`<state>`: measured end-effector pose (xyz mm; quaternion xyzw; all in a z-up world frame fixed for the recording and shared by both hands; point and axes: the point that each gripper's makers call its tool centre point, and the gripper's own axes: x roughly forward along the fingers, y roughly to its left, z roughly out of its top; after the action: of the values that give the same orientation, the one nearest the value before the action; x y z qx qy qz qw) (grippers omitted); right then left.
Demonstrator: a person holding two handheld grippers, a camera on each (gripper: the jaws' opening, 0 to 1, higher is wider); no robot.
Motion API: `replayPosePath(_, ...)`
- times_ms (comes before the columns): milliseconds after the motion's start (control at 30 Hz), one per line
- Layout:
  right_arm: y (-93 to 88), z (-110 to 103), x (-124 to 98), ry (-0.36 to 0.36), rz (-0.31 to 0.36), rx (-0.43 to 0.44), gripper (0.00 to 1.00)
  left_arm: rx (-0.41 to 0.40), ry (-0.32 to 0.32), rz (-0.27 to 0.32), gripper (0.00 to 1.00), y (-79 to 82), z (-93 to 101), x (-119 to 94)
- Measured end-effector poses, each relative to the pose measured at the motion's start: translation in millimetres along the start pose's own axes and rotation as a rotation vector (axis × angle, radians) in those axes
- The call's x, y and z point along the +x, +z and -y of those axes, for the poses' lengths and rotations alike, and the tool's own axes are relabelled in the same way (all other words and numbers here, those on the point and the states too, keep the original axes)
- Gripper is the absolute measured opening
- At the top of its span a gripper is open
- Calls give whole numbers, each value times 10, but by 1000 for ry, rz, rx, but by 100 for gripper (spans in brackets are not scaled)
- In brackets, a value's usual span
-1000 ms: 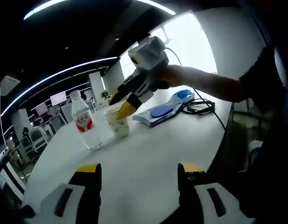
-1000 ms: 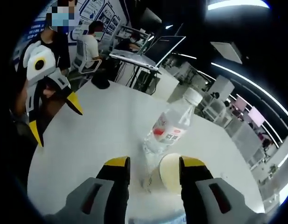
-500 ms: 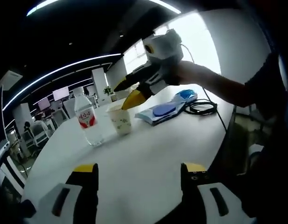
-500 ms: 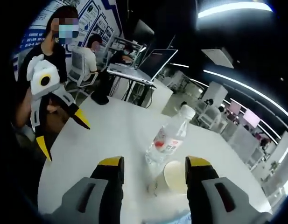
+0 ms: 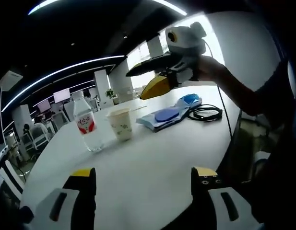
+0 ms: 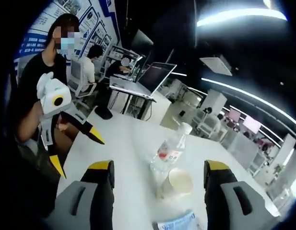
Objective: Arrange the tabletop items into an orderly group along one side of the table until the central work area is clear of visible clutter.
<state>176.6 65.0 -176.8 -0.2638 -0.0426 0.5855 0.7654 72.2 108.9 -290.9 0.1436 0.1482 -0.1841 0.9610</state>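
Both grippers, left gripper (image 5: 140,178) and right gripper (image 6: 159,171), wide and empty above desk (image 5: 152,158); risk: careless approach tips paper cup (image 5: 120,124) into water bottle (image 5: 86,125).

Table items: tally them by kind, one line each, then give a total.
Water bottle: 1
Paper cup: 1
Blue-and-white packs: 2
Black cable coil: 1
Total: 5
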Motion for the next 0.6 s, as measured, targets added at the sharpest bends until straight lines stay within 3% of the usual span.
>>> replayPosePath(233,-14,70,-135,-49,20,66,91,-7,-3,-10,86,-3,19,33)
replayPosePath(433,14,155,-321,-88,51,121,100,-7,-5,-9,88,29,28,54)
replayPosePath(600,36,209,-505,-103,66,149,100,3,-26,-9,88,58,103,125)
